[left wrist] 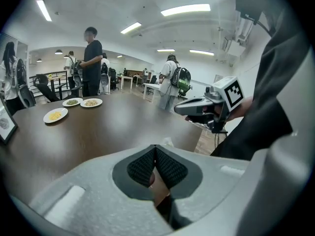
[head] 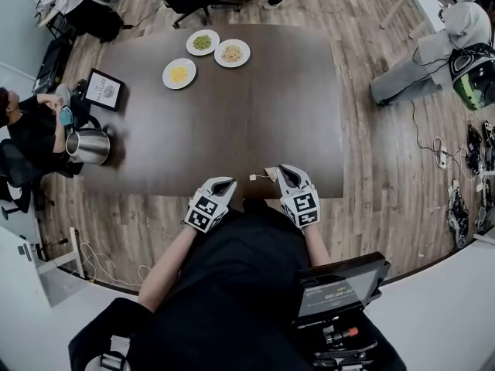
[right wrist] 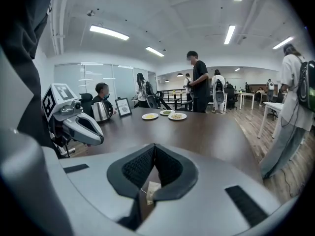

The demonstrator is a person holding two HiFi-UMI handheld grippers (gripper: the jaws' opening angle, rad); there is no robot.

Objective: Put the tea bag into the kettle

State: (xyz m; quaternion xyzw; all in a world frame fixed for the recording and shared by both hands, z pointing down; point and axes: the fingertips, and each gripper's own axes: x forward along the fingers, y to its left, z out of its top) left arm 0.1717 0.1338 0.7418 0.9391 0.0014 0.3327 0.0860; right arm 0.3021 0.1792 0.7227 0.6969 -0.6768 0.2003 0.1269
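Observation:
The tea bag (head: 271,174) is a pale sachet at the table's near edge, its string running left to a small white tag (head: 253,178). My right gripper (head: 281,171) is shut on the tea bag; in the right gripper view a pale piece of it (right wrist: 152,191) shows just behind the closed pads. My left gripper (head: 224,184) hovers beside it at the near edge, pads pressed together with nothing held. The steel kettle (head: 89,147) stands at the table's far left edge and appears as the kettle (right wrist: 101,111) in the right gripper view.
Three plates of food (head: 206,52) sit at the far side of the dark table (head: 232,122). A framed picture (head: 104,89) stands near the kettle. A seated person (head: 31,126) is beside the kettle; other people stand beyond the table (right wrist: 199,82).

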